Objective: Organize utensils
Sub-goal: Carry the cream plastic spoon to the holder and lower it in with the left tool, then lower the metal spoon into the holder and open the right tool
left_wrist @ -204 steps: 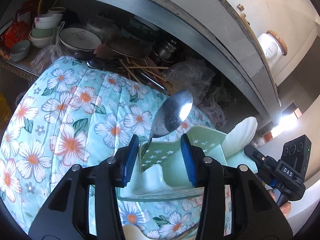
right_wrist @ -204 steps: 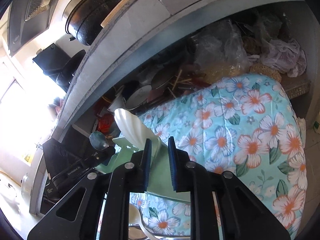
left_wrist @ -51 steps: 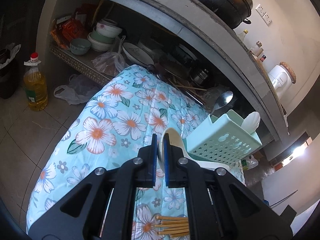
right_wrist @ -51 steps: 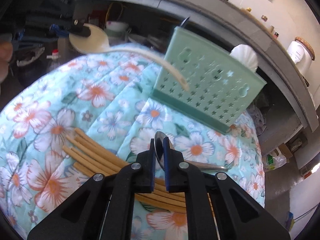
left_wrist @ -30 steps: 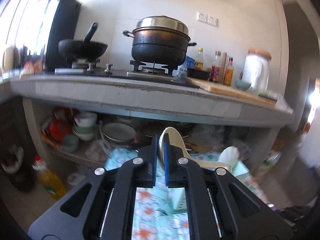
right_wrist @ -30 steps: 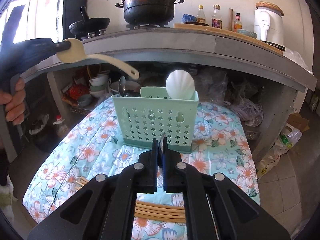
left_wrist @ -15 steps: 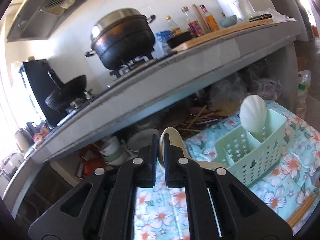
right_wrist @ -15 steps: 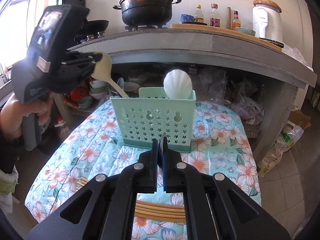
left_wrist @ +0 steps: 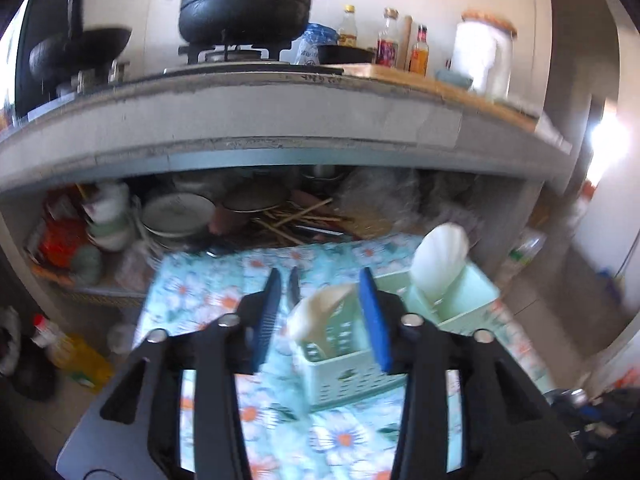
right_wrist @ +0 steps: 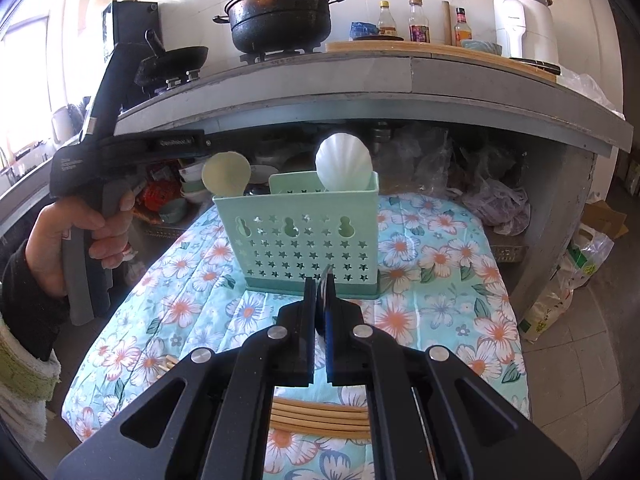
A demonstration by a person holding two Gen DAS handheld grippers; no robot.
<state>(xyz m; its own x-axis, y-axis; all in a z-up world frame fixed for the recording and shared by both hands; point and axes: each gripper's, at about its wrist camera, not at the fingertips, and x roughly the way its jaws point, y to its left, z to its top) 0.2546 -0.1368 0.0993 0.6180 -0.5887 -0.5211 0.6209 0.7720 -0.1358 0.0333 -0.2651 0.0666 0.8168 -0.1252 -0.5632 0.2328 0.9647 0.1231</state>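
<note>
A mint-green perforated caddy (right_wrist: 304,240) stands on the floral cloth (right_wrist: 440,260). In it stand a white shell-shaped scoop (right_wrist: 344,164) and a cream plastic spoon (right_wrist: 226,174). In the left wrist view the cream spoon (left_wrist: 316,312) sits bowl-up in the caddy (left_wrist: 348,364), between the spread blue pads (left_wrist: 266,320) of my left gripper (left_wrist: 320,276). Its jaws are opening and the pads do not press on the spoon. My right gripper (right_wrist: 320,292) hovers in front of the caddy, shut on a metal spoon seen edge-on. Wooden chopsticks (right_wrist: 320,416) lie on the cloth beneath it.
A concrete counter (right_wrist: 400,76) overhangs the table and carries a black pot (right_wrist: 280,12), a wok, bottles and a white appliance. The shelf under it holds bowls, plates and bags. An oil bottle (left_wrist: 68,352) stands on the floor at left. A hand (right_wrist: 80,232) holds the left gripper.
The left gripper came down over the caddy with the cream spoon and its jaws spread apart, leaving the spoon standing in the caddy. The right gripper stayed still, shut on the metal spoon.
</note>
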